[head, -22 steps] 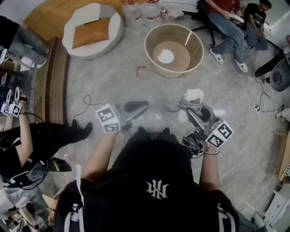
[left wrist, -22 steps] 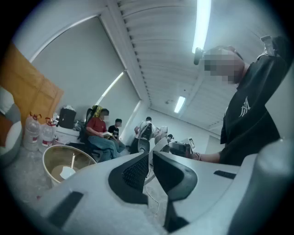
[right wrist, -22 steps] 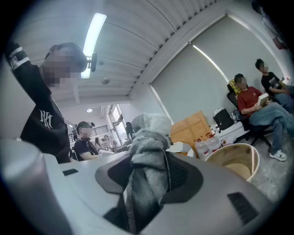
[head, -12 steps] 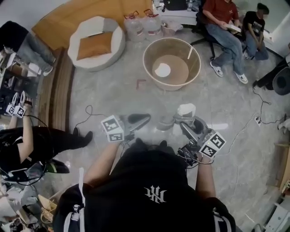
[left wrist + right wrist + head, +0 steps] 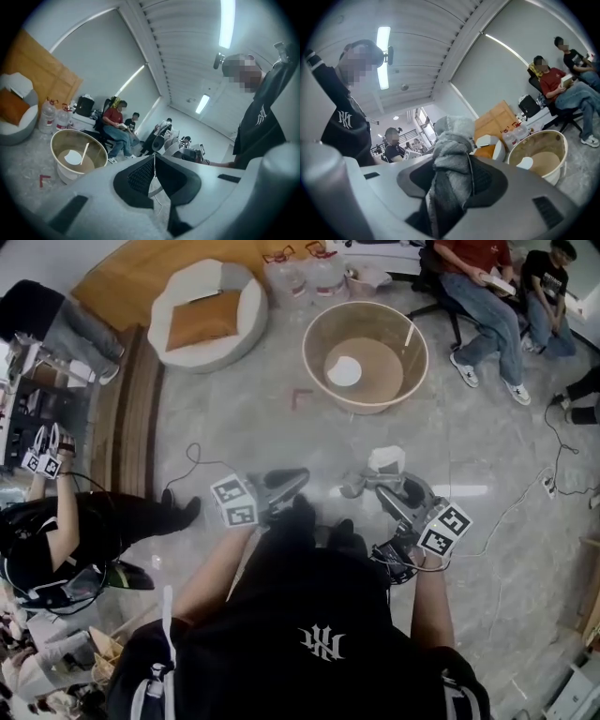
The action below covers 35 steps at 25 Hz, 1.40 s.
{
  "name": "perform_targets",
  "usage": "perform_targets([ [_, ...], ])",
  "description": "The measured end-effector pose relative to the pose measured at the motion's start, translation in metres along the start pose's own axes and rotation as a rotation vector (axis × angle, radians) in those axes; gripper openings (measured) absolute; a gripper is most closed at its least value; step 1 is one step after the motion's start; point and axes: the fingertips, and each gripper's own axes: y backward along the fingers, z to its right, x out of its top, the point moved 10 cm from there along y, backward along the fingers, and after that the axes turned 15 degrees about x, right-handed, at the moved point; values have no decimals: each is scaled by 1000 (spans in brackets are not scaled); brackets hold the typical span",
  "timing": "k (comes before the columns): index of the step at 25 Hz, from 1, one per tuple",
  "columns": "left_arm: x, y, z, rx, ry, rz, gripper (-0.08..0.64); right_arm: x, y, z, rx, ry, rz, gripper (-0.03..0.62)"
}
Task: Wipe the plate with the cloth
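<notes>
Slightly lower than before, both grippers hover over the grey stone floor.
Right gripper is clamped on the grey cloth; left gripper is closed and empty. White plate lies in the round tub, well ahead of both, with seated people beyond.

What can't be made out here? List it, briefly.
- Plate: too small in the head view, down inside the tub, to tell whether it is dirty.
- Cloth: its lower end is hidden in the right gripper view by the right gripper holding it.
- Stick leaning in the tub: too thin to identify.
</notes>
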Motion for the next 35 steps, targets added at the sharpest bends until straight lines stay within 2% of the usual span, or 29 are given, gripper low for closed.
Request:
perform_targets([
  [3,6,-1,-37,1,19,-27,9,4,-16,16,-46,1,-32,170],
  [7,29,-34,-100,6,70,-43,9,33,-28,72,-108,-30,-32,170],
  [11,43,-62,-171,-4,63,-77,9,53,-61,125,-189,-44,-50,170],
  [20,71,-144,-269,-54,114,-144,9,119,-116,219,-233,-27,-97,170],
  [25,72,-231,-317,1,187,-182,9,150,-107,309,-189,-53,-114,170],
  [29,51,-254,-322,76,248,-208,9,146,-101,348,-125,-73,-148,170],
  [31,40,-274,-332,114,320,-217,9,145,-98,384,-87,-89,-186,170],
  [33,33,-308,-350,152,425,-207,9,150,-95,440,-54,-115,-241,170],
  [35,25,-336,-383,229,504,-194,10,153,-105,504,-5,-141,-297,170],
])
